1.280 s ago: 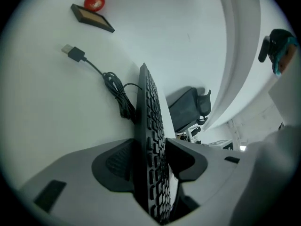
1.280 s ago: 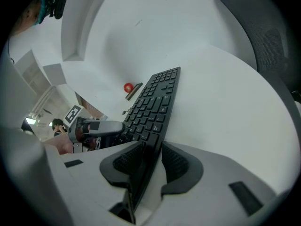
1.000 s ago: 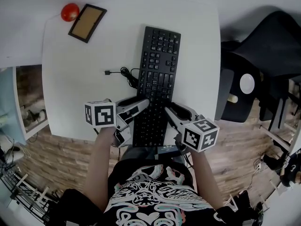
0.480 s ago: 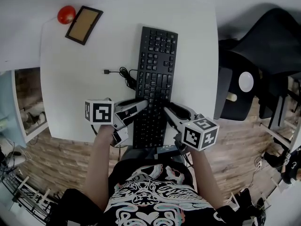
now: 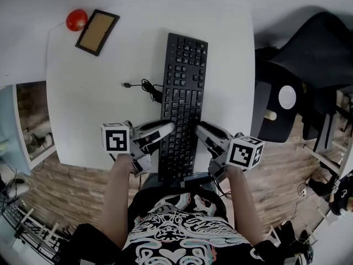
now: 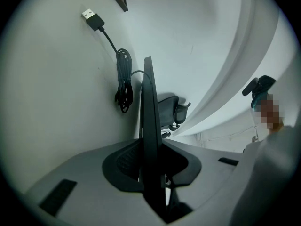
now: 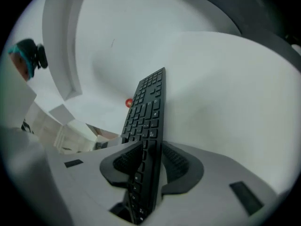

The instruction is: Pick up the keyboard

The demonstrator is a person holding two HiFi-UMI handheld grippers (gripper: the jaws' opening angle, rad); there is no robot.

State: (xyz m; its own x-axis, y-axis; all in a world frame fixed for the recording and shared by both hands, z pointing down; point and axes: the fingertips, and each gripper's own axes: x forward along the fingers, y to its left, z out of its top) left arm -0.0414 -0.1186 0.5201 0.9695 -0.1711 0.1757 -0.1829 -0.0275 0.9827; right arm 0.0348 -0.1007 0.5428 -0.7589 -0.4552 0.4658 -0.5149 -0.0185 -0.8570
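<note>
The white table (image 5: pixel 83 109) carries 4 things. A black keyboard (image 5: pixel 182 93) lies lengthwise down its middle, near end past the front edge, with a coiled cable (image 5: pixel 150 88) just beside its left side. A picture frame (image 5: pixel 97 32) and a red ball (image 5: pixel 76 20) sit together at the far left corner.

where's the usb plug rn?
Head view: the USB plug lies on the white table, left of the keyboard, with its coiled cable between them.

Black full-size keyboard (image 5: pixel 185 93), lengthwise on table (image 5: pixel 94 98), near end overhanging.
</note>
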